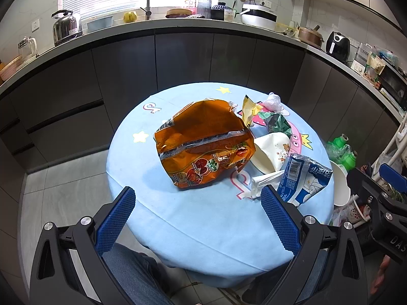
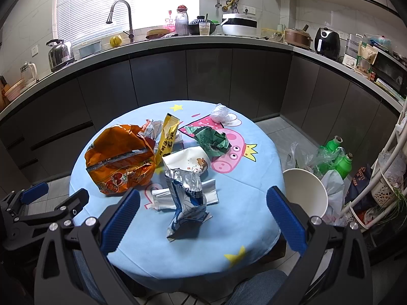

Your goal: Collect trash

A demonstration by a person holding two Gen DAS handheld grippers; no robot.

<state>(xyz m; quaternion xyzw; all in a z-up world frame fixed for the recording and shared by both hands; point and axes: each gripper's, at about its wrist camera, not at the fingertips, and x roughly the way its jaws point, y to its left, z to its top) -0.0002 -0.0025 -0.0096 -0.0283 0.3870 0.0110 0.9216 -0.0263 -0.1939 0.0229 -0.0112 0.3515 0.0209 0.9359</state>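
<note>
Barely started, by the look of it: round table w/ blue cartoon cloth loaded w/ litter, nothing gripped, nothing visibly binned yet. Left gripper hanging over near table edge, fingers spread wide, empty, lined up roughly toward orange snack bag. Right gripper likewise wide apart and empty, bracketing blue-white foil wrapper from nearer side, not touching as far as can be judged. Trash left on cloth: orange snack bag at left, biggest item; yellow sachet leaning just beside it; green crumpled wrapper further back over pig print; white plastic wad near far edge; crushed white paper cup mid-table, touching orange bag in left view; flat white paper pieces under/next to blue-white foil wrapper. White bucket standing off table's right side, below cloth level, mouth open, inside looking bare as far as visible, prob. the collection bin, tho not certain. Green bottles and plastic bags on floor beyond it, unclear if part of job. So approx. all pieces to go; blue-white foil wrapper likely first for right side, orange bag for left. Risk: light foil sliding away on cloth when pinched.
</note>
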